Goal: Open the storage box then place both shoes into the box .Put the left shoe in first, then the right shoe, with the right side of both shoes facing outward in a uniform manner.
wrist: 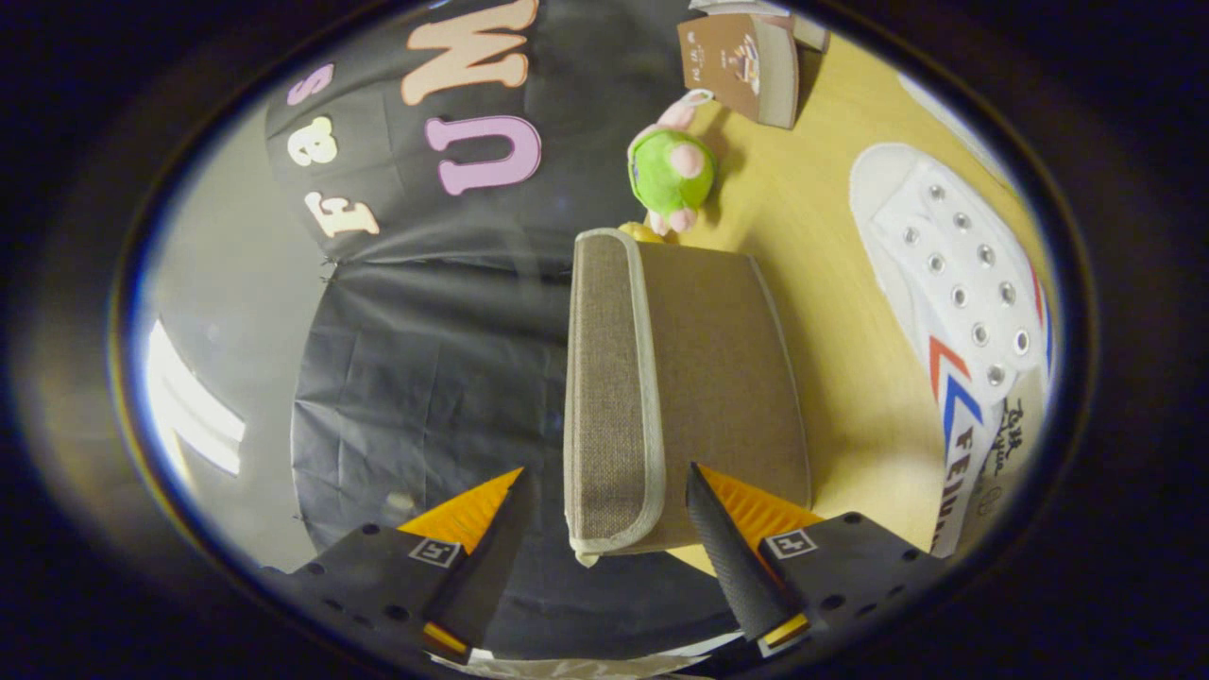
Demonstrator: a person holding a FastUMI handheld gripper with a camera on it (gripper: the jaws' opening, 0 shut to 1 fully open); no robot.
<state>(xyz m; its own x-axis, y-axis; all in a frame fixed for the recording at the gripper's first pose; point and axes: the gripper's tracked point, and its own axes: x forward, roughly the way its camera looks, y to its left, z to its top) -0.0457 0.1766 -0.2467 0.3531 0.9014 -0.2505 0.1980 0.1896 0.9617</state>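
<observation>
The view is rolled on its side. A brown fabric storage box with pale trim stands on the wooden table, its lid down on it. My gripper is open and straddles the near end of the lid. One finger lies against the box's wall just under the lid's rim. The other finger stands apart above the lid with a gap between them. A white canvas shoe with metal eyelets and red and blue stripes lies on the table beside the box; its heel end is cut off.
A green and pink plush toy sits just beyond the box's far end. A brown book stands farther back on the table. The black cloth wall rises behind the box.
</observation>
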